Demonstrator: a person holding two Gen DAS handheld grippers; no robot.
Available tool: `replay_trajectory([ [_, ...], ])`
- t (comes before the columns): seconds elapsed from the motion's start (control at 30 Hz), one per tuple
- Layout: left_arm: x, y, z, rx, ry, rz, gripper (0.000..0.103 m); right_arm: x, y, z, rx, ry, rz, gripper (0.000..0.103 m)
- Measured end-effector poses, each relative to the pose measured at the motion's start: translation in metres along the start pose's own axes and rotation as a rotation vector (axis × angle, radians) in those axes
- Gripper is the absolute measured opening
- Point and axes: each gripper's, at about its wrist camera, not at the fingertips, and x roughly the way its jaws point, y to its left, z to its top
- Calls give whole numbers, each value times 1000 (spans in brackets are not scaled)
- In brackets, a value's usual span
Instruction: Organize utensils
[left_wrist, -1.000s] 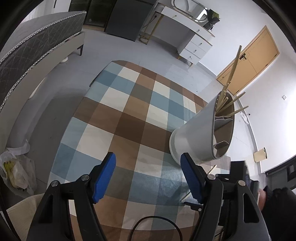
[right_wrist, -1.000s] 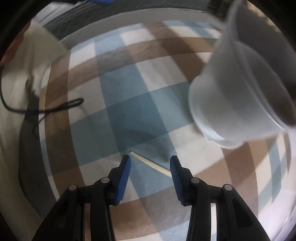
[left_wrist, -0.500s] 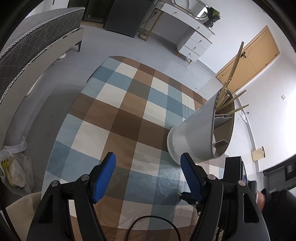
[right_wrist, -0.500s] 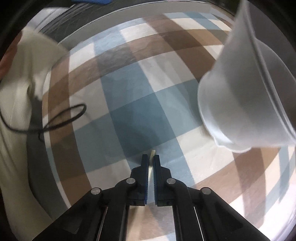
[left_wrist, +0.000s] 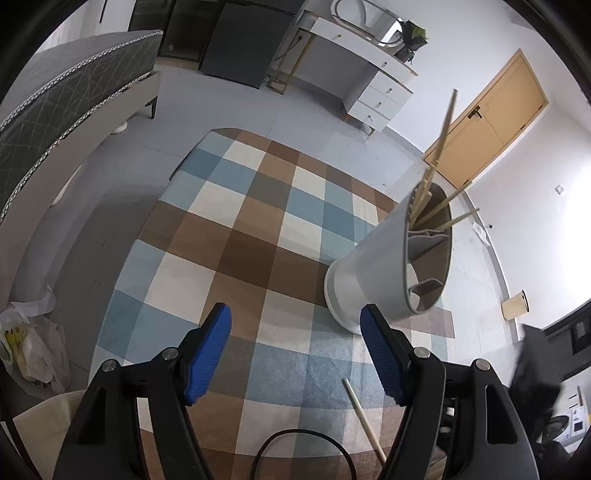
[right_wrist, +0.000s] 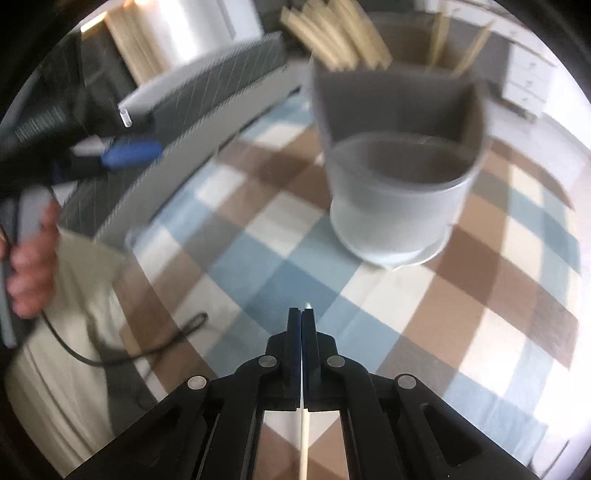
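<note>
A grey-white utensil holder (left_wrist: 373, 280) stands on the checked rug (left_wrist: 240, 229), with several wooden chopsticks (left_wrist: 439, 177) sticking out of one compartment. My left gripper (left_wrist: 293, 350) hovers open over the rug, left of the holder, with nothing between its pads. My right gripper (right_wrist: 301, 317) is shut on a pale chopstick (right_wrist: 303, 435) that runs along its fingers, its tip just past them. It is raised above the rug and faces the holder (right_wrist: 399, 206). A pale chopstick (left_wrist: 364, 421) shows low in the left wrist view; I cannot tell whether it is the held one.
A bed (left_wrist: 55, 110) runs along the left, with a white desk with drawers (left_wrist: 373, 96) and a wooden door (left_wrist: 491, 122) behind. A plastic bag (left_wrist: 29, 347) sits at the rug's left. A black cable (right_wrist: 147, 350) crosses beige fabric. A hand (right_wrist: 29, 266) holds the left gripper.
The right gripper closed on the chopstick lying on the rug, then rose and rolled with it toward the holder. The left gripper barely moved and stayed open.
</note>
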Motion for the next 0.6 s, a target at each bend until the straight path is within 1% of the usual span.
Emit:
replay_trajectory([
  [0.03, 0, -2, -1, 8, 2, 0, 68, -14, -4, -7, 27, -35, 2, 0],
  [0.07, 0, -4, -3, 18, 1, 6, 68, -20, -1, -13, 37, -48, -3, 0],
  [0.1, -1, -5, -4, 25, 1, 14, 68, -24, -1, -15, 52, -52, -11, 0],
  [0.13, -2, -6, -6, 29, 1, 19, 68, -19, -1, -16, 60, -49, -20, 0],
  [0.2, -5, -5, -8, 26, -5, 23, 68, -9, 0, -21, 54, -10, -38, 1],
  [0.23, -6, -5, -9, 23, -9, 25, 68, -4, 0, -23, 33, 9, -30, 4],
  [0.27, -8, -3, -10, 16, -15, 28, 68, 6, 3, -22, -2, 41, -50, 5],
  [0.3, -9, -2, -10, 11, -18, 30, 68, 15, 7, -22, -25, 69, -49, 8],
  [0.33, -10, 0, -11, 5, -20, 30, 68, 15, 5, -28, -41, 87, -37, 12],
  [0.37, -11, 1, -10, 1, -22, 31, 68, 24, 8, -28, -82, 119, -37, 17],
  [0.4, -12, 3, -10, -3, -24, 33, 68, 34, 13, -28, -131, 140, -57, 28],
  [0.43, -13, 6, -10, -11, -26, 35, 68, 39, 16, -29, -155, 147, -64, 34],
  [0.5, -13, 12, -8, -30, -26, 34, 68, 56, 17, -29, -195, 176, -97, 34],
  [0.6, -9, 19, -5, -65, -15, 26, 68, 71, 13, -27, -196, 191, -118, 34],
])
